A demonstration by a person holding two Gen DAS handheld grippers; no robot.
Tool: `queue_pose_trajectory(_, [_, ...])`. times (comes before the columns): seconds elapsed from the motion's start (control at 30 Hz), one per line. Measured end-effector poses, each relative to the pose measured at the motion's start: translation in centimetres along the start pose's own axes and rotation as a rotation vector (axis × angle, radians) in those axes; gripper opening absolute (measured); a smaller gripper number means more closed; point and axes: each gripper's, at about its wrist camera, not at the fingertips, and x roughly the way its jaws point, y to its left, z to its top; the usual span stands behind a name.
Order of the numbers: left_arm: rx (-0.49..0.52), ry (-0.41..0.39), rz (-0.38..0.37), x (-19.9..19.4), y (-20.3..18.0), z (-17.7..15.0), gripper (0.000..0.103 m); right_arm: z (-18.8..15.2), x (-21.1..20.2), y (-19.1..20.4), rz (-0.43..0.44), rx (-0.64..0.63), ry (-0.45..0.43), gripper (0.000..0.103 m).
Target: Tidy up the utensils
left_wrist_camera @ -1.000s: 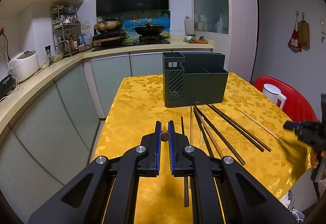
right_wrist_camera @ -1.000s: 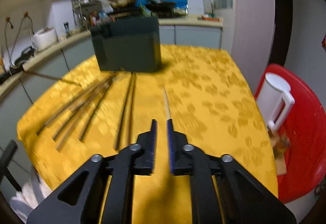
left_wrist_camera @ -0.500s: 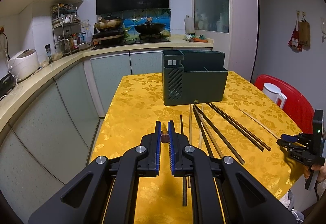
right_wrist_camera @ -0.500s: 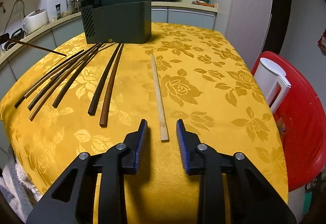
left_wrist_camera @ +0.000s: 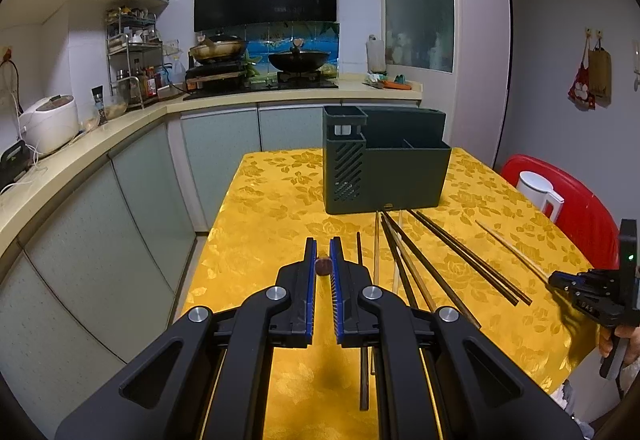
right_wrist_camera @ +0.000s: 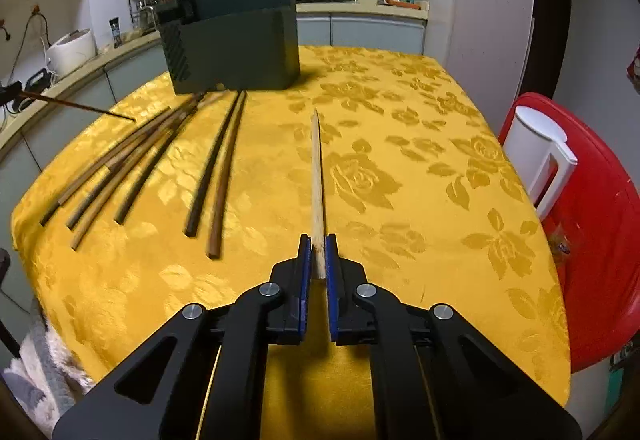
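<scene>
A dark green utensil holder (left_wrist_camera: pixel 384 164) with several compartments stands at the far middle of the yellow table (left_wrist_camera: pixel 280 200); it also shows in the right wrist view (right_wrist_camera: pixel 236 48). Several dark chopsticks (left_wrist_camera: pixel 452 256) lie in front of it, also in the right wrist view (right_wrist_camera: pixel 160 156). My left gripper (left_wrist_camera: pixel 323 266) is shut on a dark chopstick (left_wrist_camera: pixel 323 266), seen end-on; its shaft shows in the right wrist view (right_wrist_camera: pixel 76 105). My right gripper (right_wrist_camera: pixel 318 260) is shut on a pale bamboo chopstick (right_wrist_camera: pixel 317 176) whose tip rests near the cloth; it also shows in the left wrist view (left_wrist_camera: pixel 508 244).
A red chair (right_wrist_camera: pixel 592 224) with a white kettle (right_wrist_camera: pixel 540 156) stands right of the table. Kitchen counters (left_wrist_camera: pixel 80 156) with a rice cooker (left_wrist_camera: pixel 50 122) run along the left. The stove with pans (left_wrist_camera: pixel 260 60) is behind.
My right gripper moved forward and closed on the pale chopstick; half a second ago its jaws were open around the chopstick's near end. The left gripper kept still, holding its chopstick.
</scene>
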Motion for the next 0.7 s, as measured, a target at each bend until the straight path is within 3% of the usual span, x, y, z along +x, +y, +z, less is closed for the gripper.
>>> queue_pose_trajectory(0.43, [-0.021, -0.045, -0.001, -0.5, 0.6, 1.7, 0.006, 7.4, -6.8, 2.4, 0.087, -0.048, -0.203, 0.008])
queue_pose_trajectory(0.7, [-0.039, -0.069, 0.001, -0.9, 1.1, 2.2, 0.006, 7.8, -4.8, 3.5, 0.087, -0.062, -0.088, 0.008])
